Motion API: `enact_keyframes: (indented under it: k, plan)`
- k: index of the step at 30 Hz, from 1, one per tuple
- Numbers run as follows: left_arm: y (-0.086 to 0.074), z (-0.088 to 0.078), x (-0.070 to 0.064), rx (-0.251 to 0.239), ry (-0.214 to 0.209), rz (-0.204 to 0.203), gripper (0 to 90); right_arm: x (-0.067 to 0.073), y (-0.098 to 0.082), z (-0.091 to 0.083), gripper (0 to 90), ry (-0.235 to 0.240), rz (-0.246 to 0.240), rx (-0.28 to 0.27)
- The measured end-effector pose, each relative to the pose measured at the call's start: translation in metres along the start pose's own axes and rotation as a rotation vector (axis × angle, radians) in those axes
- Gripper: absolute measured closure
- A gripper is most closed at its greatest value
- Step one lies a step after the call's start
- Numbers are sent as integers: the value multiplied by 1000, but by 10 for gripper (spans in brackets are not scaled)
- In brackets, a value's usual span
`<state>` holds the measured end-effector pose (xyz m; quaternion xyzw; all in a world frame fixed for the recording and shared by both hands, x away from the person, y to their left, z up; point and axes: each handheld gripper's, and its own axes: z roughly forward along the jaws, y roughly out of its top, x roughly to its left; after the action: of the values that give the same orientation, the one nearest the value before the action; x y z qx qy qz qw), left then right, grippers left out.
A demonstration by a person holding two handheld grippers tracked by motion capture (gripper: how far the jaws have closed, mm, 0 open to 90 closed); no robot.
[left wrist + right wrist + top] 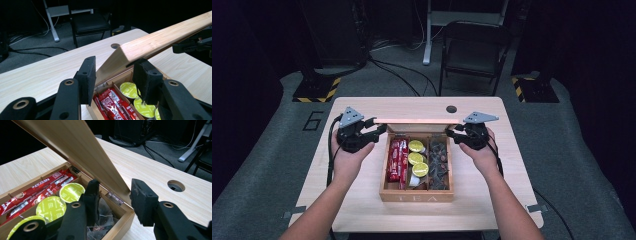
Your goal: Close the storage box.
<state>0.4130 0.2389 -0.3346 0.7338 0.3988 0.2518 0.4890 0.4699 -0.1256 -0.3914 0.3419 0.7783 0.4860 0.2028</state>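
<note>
**Both grippers hold the lid of the tea box up from its two ends**

While the wooden tea box [416, 194] sits near the middle of the light wooden table [362, 205], its hinged lid [416, 121] stands raised on the far side, tilted back over the hinges. From the high view the left gripper [379, 129] meets the lid's left end and the right gripper [451, 133] its right end, each carried in a hand [348, 159] that comes in from the bottom. In the left gripper view the jaws stand partly apart with the lid's corner [120, 53] between them; the right-hand pad [143, 77] lies against the lid's edge, while a gap shows at the other pad. In the right gripper view the two jaws straddle the lid's lower corner beside a small metal hinge [113, 197], closed in on the board's thickness.

Inside the box, red instant-coffee sachets [397, 159] fill the left compartment, yellow-green capsules [417, 159] the middle one, and dark wrapped tea bags [438, 162] the right one. A round cable hole [451, 109] sits in the table behind the lid, well apart from it.
</note>
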Motion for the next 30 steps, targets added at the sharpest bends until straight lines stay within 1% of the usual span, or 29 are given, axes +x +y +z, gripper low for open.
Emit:
enact_keyframes:
  k: [5,7,11,12,13,16,19,20,21,25,26,30]
  plan:
    - [-6,-1,1,-3,-2,-9,525,0,0,0,591,-2,4,-1]
    - [-11,-2,0,-9,4,-27,521,0,0,0,589,-2,14,1]
    - [-20,-2,0,-4,-5,-46,516,-1,-1,1,583,7,30,0]
    - [-23,-2,0,-9,-6,-53,515,-1,-1,1,584,8,26,1]
    - [-25,-3,0,-5,-8,-51,515,-1,0,1,584,8,17,1]
    - [-31,-3,-3,5,-9,-53,516,-1,0,1,584,9,10,6]
    - [-36,-2,-4,8,-8,-52,517,0,0,0,584,7,17,11]
    - [-38,-2,-4,15,-10,-59,517,-1,0,0,583,6,13,11]
    - [-40,-1,-5,10,-5,-66,518,-1,1,1,583,6,15,6]
    - [-48,4,-6,29,-14,-80,519,-3,1,2,580,12,32,-1]
    - [-50,6,-6,30,-14,-89,519,-2,0,2,579,13,37,1]
    - [-57,11,-10,54,-22,-101,522,-2,-1,2,571,19,19,5]
